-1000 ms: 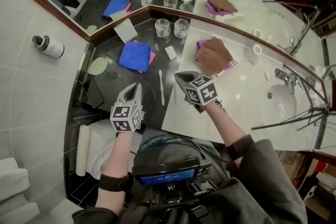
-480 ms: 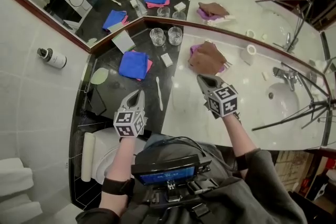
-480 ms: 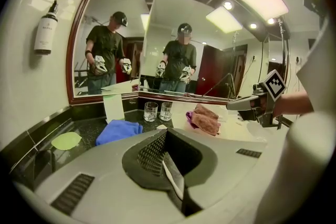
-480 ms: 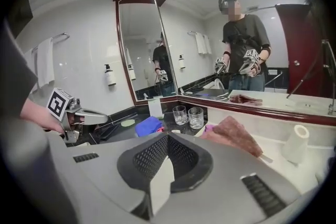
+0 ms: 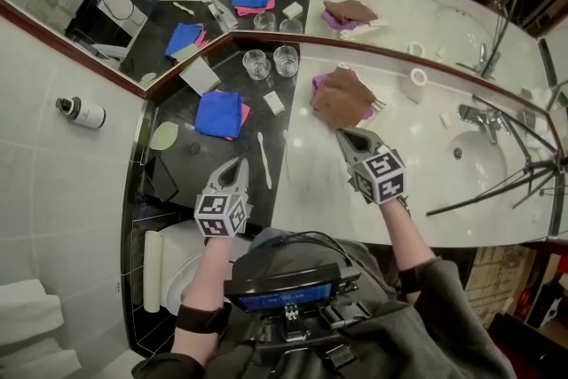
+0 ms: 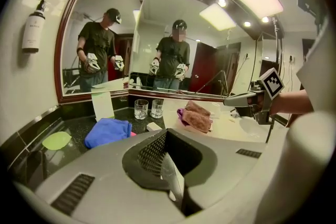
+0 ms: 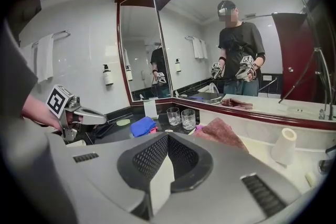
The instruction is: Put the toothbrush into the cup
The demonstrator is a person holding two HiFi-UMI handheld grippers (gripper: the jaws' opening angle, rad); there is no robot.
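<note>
Left tool [image 5: 240, 162] and right tool [image 5: 343, 135] are both closed up, empty. Our toothbrush [image 5: 264, 161] lies flat on the dark surface [image 5: 191, 157] beside the left one; looks light, stiff and thin, so we'd pinch mid-handle.

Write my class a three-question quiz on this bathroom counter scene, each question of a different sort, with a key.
1. True or false: the toothbrush already stands in a glass cup.
2. Which cloth lies on the black counter? A brown, B blue, C white.
3. Fill in: the jaws of the left gripper and the right gripper are both ____.
Key: 1 false, it lies flat on the black counter. 2 B, the blue cloth. 3 shut, nothing between them.
</note>
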